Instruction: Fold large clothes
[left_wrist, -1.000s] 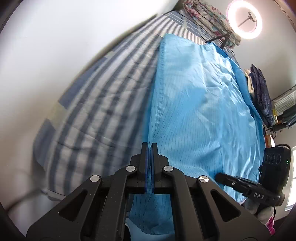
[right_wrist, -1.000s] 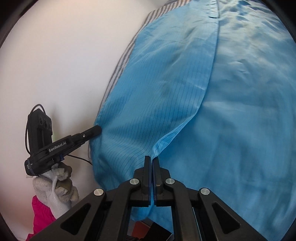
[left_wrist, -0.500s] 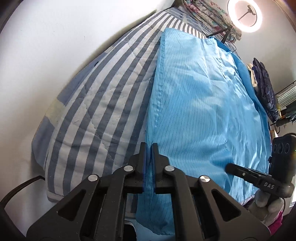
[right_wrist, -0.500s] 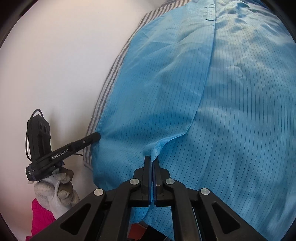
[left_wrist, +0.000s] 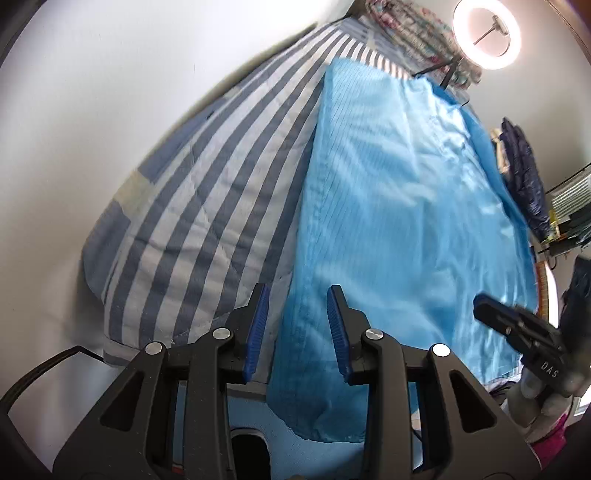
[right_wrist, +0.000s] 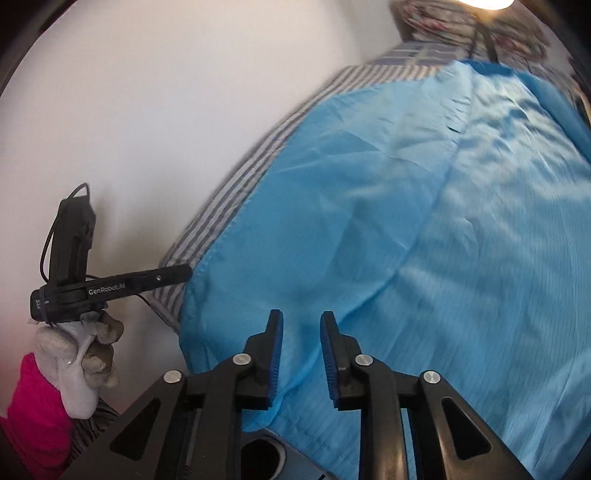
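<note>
The light blue garment (left_wrist: 399, 206) is spread flat along a bed covered by a striped quilt (left_wrist: 207, 206), its near hem hanging over the bed's end. The left hand-held gripper (left_wrist: 297, 328) is seen opening, its blue pads apart and clear of the garment's edge between them. The right hand-held gripper (right_wrist: 301, 354) is likewise opening, released above the cloth

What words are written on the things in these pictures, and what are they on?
"GenRobot.AI": white letters on the side of the left gripper, right wrist view.
"DAS": on the body of the right gripper, left wrist view, upside down.
Small white mark at the left gripper's rear end: too small to read.
</note>
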